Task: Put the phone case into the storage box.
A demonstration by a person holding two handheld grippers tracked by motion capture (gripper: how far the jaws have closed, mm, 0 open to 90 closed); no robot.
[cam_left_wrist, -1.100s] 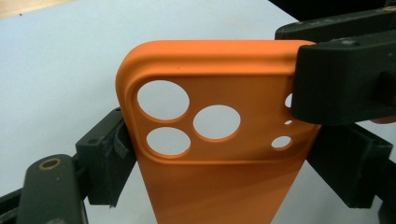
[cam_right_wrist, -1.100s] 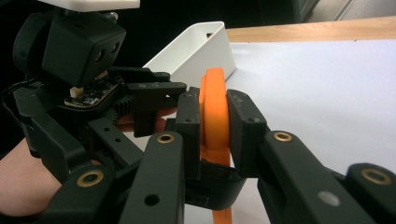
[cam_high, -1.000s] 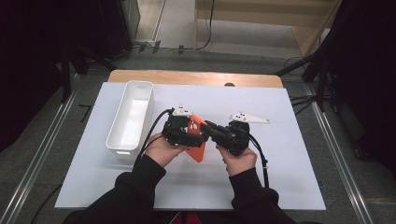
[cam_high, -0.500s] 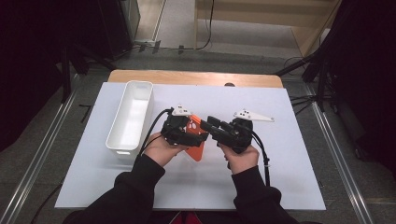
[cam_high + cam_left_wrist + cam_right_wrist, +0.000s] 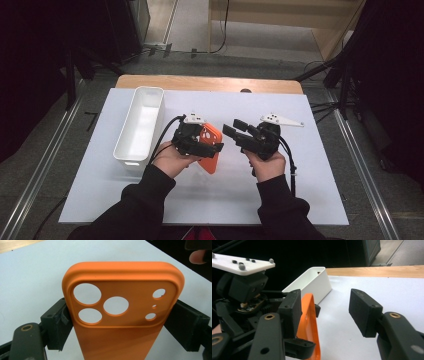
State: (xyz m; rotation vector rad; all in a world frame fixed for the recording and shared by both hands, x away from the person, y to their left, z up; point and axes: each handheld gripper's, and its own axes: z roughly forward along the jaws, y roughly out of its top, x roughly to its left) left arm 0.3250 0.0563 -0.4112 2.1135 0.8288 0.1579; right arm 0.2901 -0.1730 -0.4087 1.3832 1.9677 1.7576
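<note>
A white tabletop (image 5: 300,190) with a wooden far edge stands in a dark room with a grey floor. Left of the case, a white bin (image 5: 140,125) lies lengthwise. The orange case (image 5: 122,312), with round camera cutouts near its rounded top, is clamped at both sides by the left claw (image 5: 202,146), just right of the bin. Right of the case, the right claw (image 5: 235,131) gapes wide, holding nothing.
</note>
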